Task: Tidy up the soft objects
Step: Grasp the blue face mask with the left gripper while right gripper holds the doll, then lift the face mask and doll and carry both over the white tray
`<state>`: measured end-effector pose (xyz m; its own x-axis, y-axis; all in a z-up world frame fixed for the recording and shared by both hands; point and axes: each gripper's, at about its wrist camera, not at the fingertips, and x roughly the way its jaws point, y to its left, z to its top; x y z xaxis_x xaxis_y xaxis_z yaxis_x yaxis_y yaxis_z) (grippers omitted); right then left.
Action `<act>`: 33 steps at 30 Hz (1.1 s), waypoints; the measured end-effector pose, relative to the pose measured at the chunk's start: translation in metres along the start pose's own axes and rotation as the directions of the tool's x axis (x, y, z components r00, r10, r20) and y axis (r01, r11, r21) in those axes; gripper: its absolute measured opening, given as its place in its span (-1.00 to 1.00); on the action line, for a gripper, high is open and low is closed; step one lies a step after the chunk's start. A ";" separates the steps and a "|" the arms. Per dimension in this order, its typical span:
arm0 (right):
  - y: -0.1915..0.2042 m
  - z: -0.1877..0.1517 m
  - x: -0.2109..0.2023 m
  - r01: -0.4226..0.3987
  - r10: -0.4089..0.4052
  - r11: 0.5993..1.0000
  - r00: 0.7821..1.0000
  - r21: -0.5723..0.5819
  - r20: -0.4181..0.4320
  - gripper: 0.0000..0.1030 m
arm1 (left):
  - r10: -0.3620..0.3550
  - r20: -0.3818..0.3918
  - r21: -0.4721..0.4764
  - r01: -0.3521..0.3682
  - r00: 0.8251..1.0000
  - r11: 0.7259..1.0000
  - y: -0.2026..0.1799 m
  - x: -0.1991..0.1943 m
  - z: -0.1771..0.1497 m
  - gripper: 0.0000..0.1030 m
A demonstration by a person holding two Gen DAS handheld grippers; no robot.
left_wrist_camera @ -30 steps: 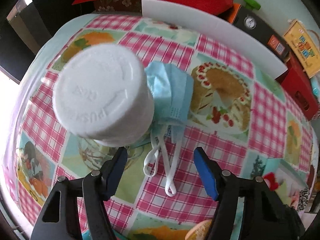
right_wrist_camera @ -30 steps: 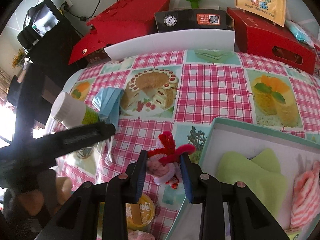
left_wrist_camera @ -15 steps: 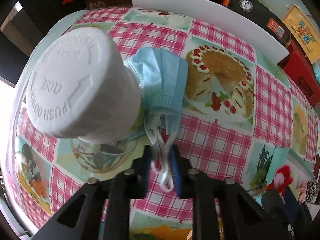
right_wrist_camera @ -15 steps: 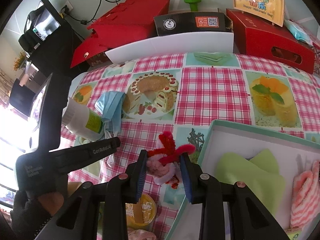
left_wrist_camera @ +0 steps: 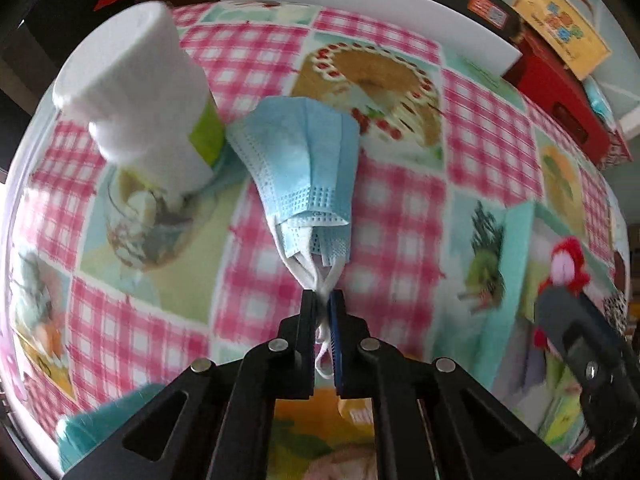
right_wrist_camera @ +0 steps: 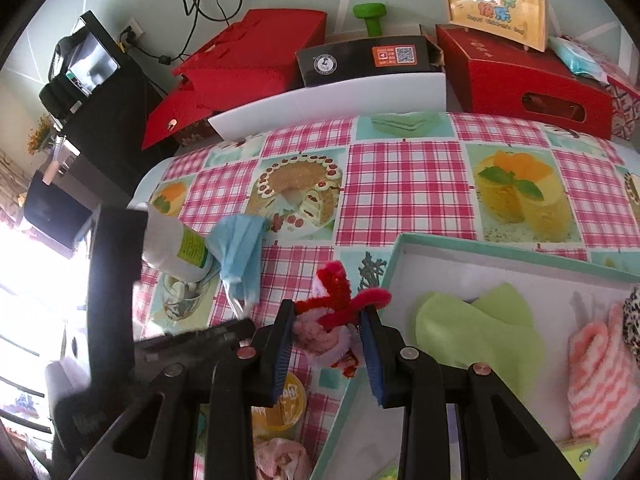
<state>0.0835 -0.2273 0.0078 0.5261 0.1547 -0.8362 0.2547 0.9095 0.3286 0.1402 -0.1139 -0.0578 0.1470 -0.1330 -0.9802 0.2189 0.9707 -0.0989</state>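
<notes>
A folded blue face mask lies on the checked tablecloth beside a white bottle. My left gripper points down at it, jaws closing tight on the mask's white ear loops. The right wrist view shows the same mask stretched toward the left gripper. My right gripper is shut on a red and pink pipe-cleaner toy, held just left of the teal box. The toy also shows at the right edge of the left wrist view.
The box holds a green cloth and a pink striped sock. A yellow cup stands below my right gripper. Red boxes, a black box and a white board line the table's far edge.
My left gripper went from wide open to shut on the mask's ear loops and has dragged the mask away from the bottle. My right gripper kept its hold on the toy.
</notes>
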 end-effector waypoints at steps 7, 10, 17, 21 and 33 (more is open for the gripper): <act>-0.002 -0.002 -0.006 0.003 -0.003 1.000 1.000 0.003 0.010 -0.33 | -0.031 0.012 0.008 0.031 0.999 0.999 0.001 -0.016 -0.003 -0.05; -0.004 -0.001 -0.006 0.001 -0.001 1.000 1.000 0.010 0.011 -0.33 | -0.021 0.041 0.004 0.021 0.999 1.000 0.001 -0.027 0.011 -0.05; -0.012 0.001 -0.008 -0.006 0.005 0.999 1.000 0.032 0.016 -0.34 | 0.004 0.071 -0.040 -0.002 0.997 0.999 0.005 -0.027 0.044 -0.05; -0.013 0.000 -0.007 -0.006 0.005 0.999 1.000 0.038 0.013 -0.34 | 0.029 0.056 -0.062 -0.026 0.998 0.998 0.019 -0.008 0.054 -0.05; -0.010 -0.001 -0.007 0.000 0.000 1.000 1.000 0.026 0.011 -0.34 | -0.002 0.081 -0.052 0.006 0.997 0.999 0.021 -0.016 0.033 -0.72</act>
<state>0.0765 -0.2367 0.0095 0.5351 0.1501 -0.8314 0.2756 0.8993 0.3397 0.1739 -0.0975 -0.0385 0.2242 -0.1504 -0.9629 0.1698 0.9789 -0.1134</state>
